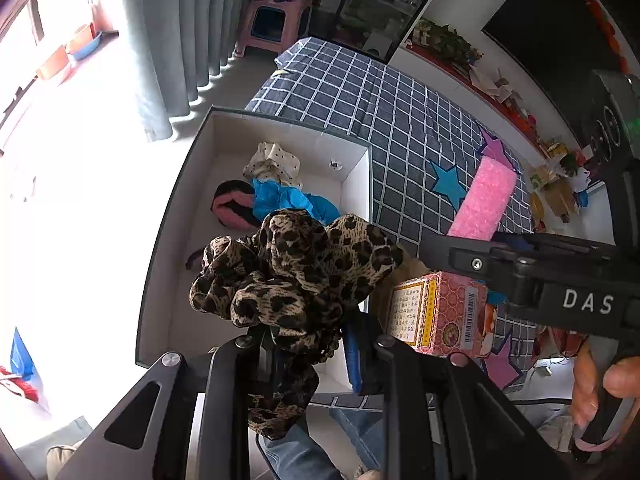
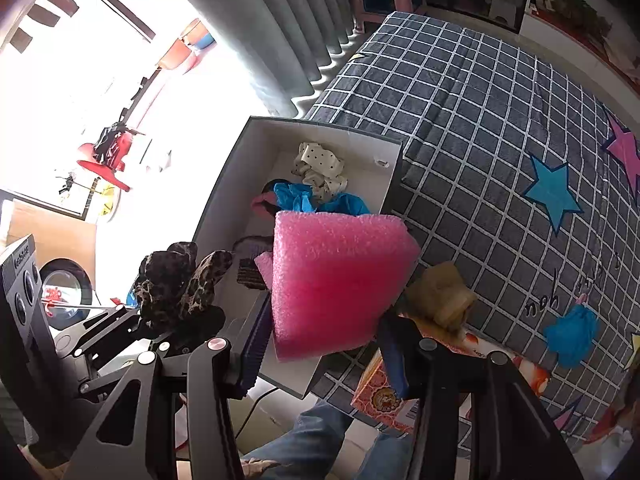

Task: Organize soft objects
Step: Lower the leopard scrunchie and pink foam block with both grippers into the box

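My left gripper (image 1: 308,344) is shut on a leopard-print scrunchie (image 1: 296,268) and holds it above the near end of a white open box (image 1: 224,136). It also shows in the right wrist view (image 2: 180,284). My right gripper (image 2: 324,344) is shut on a pink foam block (image 2: 336,280), held over the box's right wall (image 2: 394,184). The foam also shows in the left wrist view (image 1: 484,200). In the box lie a polka-dot cloth (image 1: 274,162), a blue cloth (image 1: 288,200) and a pink-and-black band (image 1: 234,204).
The box sits at the edge of a bed with a checked grey cover (image 2: 500,120). On the bed lie a patterned pink carton (image 1: 440,314), a tan soft object (image 2: 440,300) and a blue scrunchie (image 2: 572,336). Grey curtains (image 1: 176,40) and a pink stool (image 1: 276,20) stand beyond.
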Demonstrator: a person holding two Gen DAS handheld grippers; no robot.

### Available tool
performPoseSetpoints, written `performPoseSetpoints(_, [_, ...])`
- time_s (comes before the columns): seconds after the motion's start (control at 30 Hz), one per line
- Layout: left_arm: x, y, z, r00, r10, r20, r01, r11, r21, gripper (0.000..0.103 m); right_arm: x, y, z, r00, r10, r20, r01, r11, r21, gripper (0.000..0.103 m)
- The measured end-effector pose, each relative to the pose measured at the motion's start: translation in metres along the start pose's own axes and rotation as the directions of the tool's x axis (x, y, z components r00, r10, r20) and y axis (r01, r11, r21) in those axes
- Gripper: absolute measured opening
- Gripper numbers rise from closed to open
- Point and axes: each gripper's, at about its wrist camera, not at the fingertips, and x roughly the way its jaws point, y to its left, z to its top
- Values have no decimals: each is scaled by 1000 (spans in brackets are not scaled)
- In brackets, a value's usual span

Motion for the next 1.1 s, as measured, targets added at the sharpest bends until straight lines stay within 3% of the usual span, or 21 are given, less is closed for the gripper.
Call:
performPoseSetpoints(0.33, [11,15,2,999,44,-29,-45,998,-34,26,2,-4,13,1000,4,24,-4,1000,8,51])
performPoseSetpoints(0.63, [32,34,3,993,82,-79,-89,993,-80,26,28,0,20,1000,19,-25,-19,1000,-5,51])
performPoseSetpoints(1.1, [63,37,2,979,155,-130,-164,984,-62,27,55,11,31,997,8,-77,-12,998,-61,51])
